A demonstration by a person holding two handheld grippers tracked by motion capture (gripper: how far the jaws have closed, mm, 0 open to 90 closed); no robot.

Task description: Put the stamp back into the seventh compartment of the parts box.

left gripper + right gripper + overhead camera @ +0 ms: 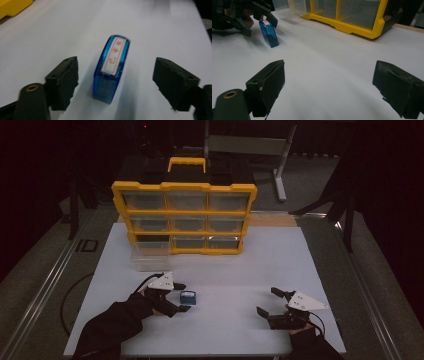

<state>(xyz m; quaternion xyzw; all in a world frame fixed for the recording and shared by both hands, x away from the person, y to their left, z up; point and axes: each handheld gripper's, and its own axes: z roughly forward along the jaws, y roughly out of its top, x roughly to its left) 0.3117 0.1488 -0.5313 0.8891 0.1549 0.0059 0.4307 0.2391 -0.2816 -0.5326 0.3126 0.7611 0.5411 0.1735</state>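
Note:
A small blue translucent stamp (188,297) with a white, red-lettered label stands on the white table top (240,265), left of centre near the front. My left gripper (184,297) reaches in from the left, one jaw on each side of it. In the left gripper view the stamp (111,70) stands between the jaws with a gap on both sides, so my left gripper (116,65) is open. My right gripper (267,301) rests open at the front right with nothing between its jaws (329,68). From there the stamp (269,33) and left gripper (262,27) show at upper left.
A yellow organizer (184,215) with clear drawers stands upright at the back of the table. One clear drawer (150,260) lies pulled out on the table before its lower left corner. A cable runs off the table's left side.

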